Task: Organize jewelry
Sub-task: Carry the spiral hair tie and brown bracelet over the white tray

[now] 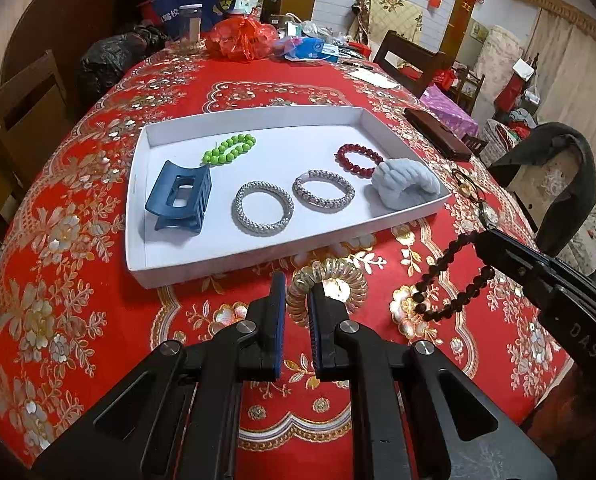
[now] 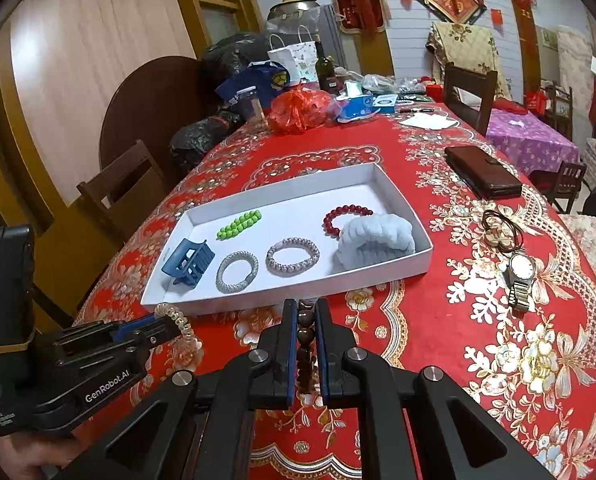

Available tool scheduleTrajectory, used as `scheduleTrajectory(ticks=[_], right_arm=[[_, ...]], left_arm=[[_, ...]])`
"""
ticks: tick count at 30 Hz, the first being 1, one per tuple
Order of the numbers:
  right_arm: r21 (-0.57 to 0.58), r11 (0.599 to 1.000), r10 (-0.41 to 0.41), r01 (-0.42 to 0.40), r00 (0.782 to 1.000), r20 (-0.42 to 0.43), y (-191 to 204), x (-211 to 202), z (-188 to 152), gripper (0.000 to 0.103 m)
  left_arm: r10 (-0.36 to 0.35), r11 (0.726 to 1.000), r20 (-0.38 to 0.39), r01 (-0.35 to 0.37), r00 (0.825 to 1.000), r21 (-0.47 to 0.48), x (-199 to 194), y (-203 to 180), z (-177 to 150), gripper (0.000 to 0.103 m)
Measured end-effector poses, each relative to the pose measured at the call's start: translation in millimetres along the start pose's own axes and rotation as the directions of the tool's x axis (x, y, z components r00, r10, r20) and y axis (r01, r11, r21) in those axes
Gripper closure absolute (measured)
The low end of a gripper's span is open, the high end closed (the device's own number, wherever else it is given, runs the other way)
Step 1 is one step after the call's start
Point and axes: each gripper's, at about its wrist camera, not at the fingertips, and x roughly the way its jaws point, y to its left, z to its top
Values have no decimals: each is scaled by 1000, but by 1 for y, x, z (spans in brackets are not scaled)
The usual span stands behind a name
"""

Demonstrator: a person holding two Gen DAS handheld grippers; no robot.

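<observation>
My left gripper (image 1: 296, 284) is shut on a clear golden spiral hair tie (image 1: 349, 276), held just above the red tablecloth in front of the white tray (image 1: 258, 110). To its right, my right gripper (image 1: 479, 242) is shut on a dark bead bracelet (image 1: 443, 254) that dangles in a loop. In the right wrist view the dark beads (image 2: 305, 334) sit between that gripper's (image 2: 305, 306) pads. The tray holds a blue claw clip (image 1: 180, 196), green beads (image 1: 230, 148), two silver braided bracelets (image 1: 262, 207), red beads (image 1: 357, 158) and a pale blue scrunchie (image 1: 405, 184).
On the cloth right of the tray lie a wristwatch (image 2: 519, 276), brown hair ties with a charm (image 2: 501, 232) and a brown wallet (image 2: 483, 172). Bags, a red plastic bag (image 2: 298, 110) and a bottle (image 2: 323, 66) crowd the far end. Wooden chairs stand around the table.
</observation>
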Motion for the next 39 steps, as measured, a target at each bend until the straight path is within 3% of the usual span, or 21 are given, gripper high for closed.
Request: scheduleTrajectory(ticks=[20, 31, 39], right_arm=[[-26, 1000, 12, -12, 1000, -19, 5, 8, 21, 95], [-27, 995, 98, -98, 995, -25, -11, 34, 93, 95], [-41, 992, 113, -116, 991, -71, -7, 92, 130, 95]], left_arm=[[1, 1000, -5, -1, 1000, -9, 9, 7, 11, 94], [0, 1000, 44, 0, 999, -11, 17, 19, 49, 94], [0, 999, 5, 0, 1000, -43, 74, 30, 94, 94]])
